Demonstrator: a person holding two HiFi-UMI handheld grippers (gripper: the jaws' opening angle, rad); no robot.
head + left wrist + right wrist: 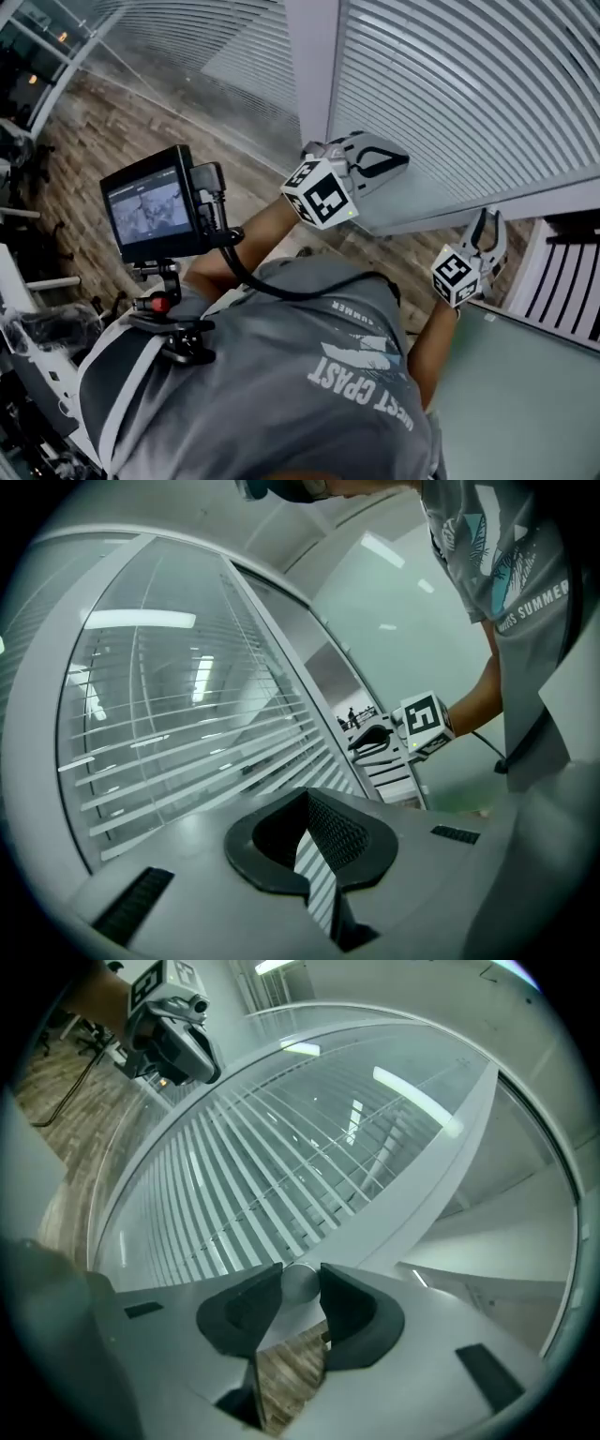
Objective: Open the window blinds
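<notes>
Blinds hang behind the glass, slats tilted enough that lights show through the gaps. Right gripper jaws grasp a round silver knob on the frame. Left gripper jaws are clenched on nothing. Whether the slats are fully opened cannot be confirmed.

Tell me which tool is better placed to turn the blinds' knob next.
The right tool: its jaws clasp the round knob beside the blinds. The left tool is shut, empty, and away from that knob.
</notes>
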